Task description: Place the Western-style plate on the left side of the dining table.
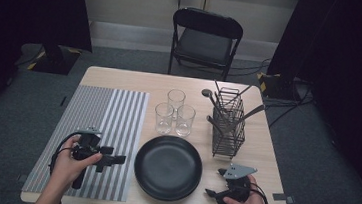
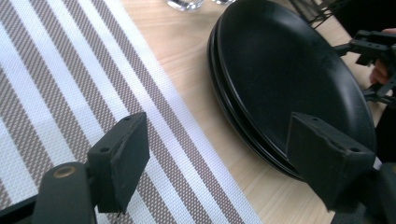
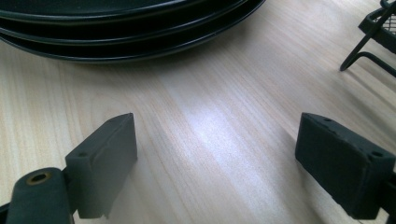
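My left hand-held gripper [image 1: 122, 159] and right hand-held gripper [image 1: 214, 182] flank the plates [image 1: 168, 167], both spread wide, holding nothing.

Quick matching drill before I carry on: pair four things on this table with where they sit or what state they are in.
Things:
1. black plates
2. glasses
3. wire basket
4. left tool

Places or states:
A. holds utensils, right of the glasses
B. open, over the striped mat
C. stacked, near the front edge
D. cluster of three behind the plates

Pairs: 1-C, 2-D, 3-A, 4-B
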The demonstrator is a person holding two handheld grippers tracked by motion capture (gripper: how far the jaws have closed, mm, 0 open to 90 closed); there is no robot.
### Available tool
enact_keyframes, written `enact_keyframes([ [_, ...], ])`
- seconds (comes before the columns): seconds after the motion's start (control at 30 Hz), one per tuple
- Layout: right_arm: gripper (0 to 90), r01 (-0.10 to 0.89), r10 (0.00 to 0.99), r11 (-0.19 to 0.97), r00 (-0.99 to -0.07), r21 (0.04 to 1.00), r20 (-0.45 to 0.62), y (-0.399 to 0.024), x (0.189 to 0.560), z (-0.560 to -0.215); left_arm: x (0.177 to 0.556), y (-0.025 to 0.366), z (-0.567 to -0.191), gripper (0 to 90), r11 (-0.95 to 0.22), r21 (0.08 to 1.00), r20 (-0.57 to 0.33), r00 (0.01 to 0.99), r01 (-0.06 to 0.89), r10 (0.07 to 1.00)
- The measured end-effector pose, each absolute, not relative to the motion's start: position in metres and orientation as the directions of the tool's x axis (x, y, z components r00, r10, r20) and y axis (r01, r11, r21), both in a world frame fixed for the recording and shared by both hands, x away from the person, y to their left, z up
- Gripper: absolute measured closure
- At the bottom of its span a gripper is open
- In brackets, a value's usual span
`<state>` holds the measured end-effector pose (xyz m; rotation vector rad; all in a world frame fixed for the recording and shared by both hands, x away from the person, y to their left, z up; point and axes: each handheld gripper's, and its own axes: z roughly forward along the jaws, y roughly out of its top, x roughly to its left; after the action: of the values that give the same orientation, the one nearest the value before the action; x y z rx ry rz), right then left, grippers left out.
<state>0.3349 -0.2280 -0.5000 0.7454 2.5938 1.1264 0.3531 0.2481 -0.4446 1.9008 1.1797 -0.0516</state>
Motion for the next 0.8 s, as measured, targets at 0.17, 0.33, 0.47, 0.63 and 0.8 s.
enact_keyframes([
  [0.17, 14.2, 0.376, 0.529, 0.568, -0.848, 0.732, 0.025, -0.23, 0.337, -0.499, 0.354, 0.248, -0.448, 21.3, -0.19, 0.645, -0.428, 0.556, 0.74, 0.712],
  [0.33, 16.3, 0.389, 0.526, 0.554, -0.849, 0.736, 0.053, -0.228, 0.337, -0.493, 0.355, 0.246, -0.45, 21.1, -0.196, 0.64, -0.438, 0.562, 0.743, 0.701],
  [0.47, 17.7, 0.37, 0.515, 0.543, -0.856, 0.754, 0.049, -0.223, 0.338, -0.484, 0.357, 0.246, -0.449, 24.1, -0.193, 0.643, -0.438, 0.563, 0.741, 0.701],
  [0.63, 17.1, 0.363, 0.499, 0.541, -0.865, 0.759, 0.057, -0.217, 0.338, -0.479, 0.359, 0.24, -0.452, 23.6, -0.208, 0.628, -0.445, 0.565, 0.75, 0.695],
  [0.8, 17.5, 0.351, 0.483, 0.56, -0.874, 0.751, 0.049, -0.213, 0.339, -0.475, 0.36, 0.235, -0.454, 23.3, -0.221, 0.619, -0.447, 0.569, 0.754, 0.69],
])
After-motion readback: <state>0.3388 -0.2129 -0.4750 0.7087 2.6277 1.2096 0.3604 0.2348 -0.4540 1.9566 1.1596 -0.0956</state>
